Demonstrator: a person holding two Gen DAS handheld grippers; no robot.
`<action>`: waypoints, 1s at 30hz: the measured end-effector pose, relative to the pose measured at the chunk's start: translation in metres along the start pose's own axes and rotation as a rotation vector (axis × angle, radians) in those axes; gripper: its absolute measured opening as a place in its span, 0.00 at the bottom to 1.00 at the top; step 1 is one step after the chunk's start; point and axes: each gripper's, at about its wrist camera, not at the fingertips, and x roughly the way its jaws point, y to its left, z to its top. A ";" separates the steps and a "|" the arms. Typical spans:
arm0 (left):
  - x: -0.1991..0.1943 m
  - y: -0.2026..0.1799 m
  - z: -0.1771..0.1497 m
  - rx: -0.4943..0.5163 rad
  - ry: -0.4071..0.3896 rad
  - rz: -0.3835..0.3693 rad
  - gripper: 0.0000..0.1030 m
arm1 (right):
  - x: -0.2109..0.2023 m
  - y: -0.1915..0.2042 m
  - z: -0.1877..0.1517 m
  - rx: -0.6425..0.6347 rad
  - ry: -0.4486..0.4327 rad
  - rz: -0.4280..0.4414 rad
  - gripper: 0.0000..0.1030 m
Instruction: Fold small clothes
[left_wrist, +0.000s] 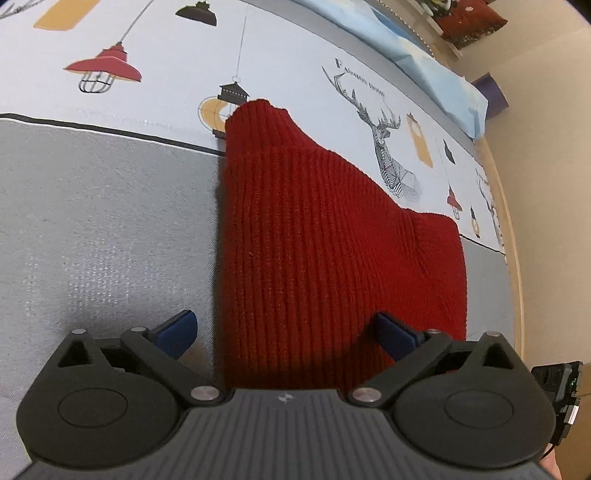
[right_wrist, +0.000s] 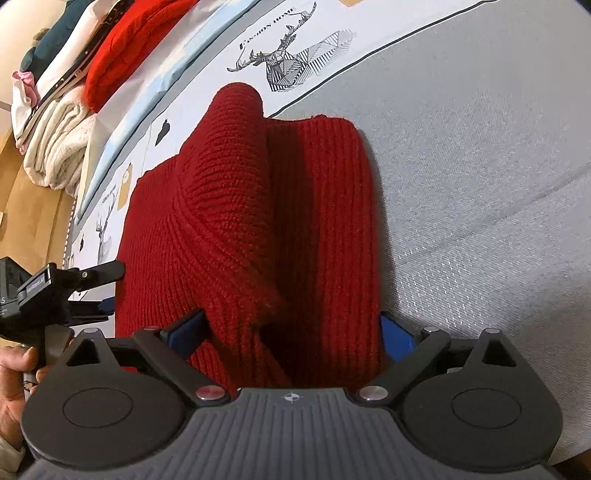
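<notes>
- Evidently soft and thick, the red knit sweater (left_wrist: 332, 240) looks light, floppy and unlikely to slip; its near hem corners seem the best holds.
- It lies flat on the bed (left_wrist: 92, 229), partly folded, long axis running away from both cameras, collar at the far end.
- Left tongs (left_wrist: 286, 334) stand wide apart over its near left edge, holding nothing.
- Right tongs (right_wrist: 291, 334) stand apart too, straddling the near right part, pads not pressing.

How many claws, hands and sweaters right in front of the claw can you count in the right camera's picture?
Claws: 2, right claw and left claw
Sweater: 1
Hand: 1
Total: 4
</notes>
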 end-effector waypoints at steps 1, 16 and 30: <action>0.002 -0.002 0.000 0.003 0.000 0.001 1.00 | 0.000 0.001 0.000 -0.001 -0.001 -0.002 0.94; 0.030 -0.009 0.004 0.027 0.022 -0.024 1.00 | -0.002 0.009 -0.002 -0.028 -0.019 0.031 0.68; -0.006 -0.033 0.032 0.135 -0.127 0.032 0.65 | 0.000 0.040 0.006 -0.074 -0.108 0.061 0.43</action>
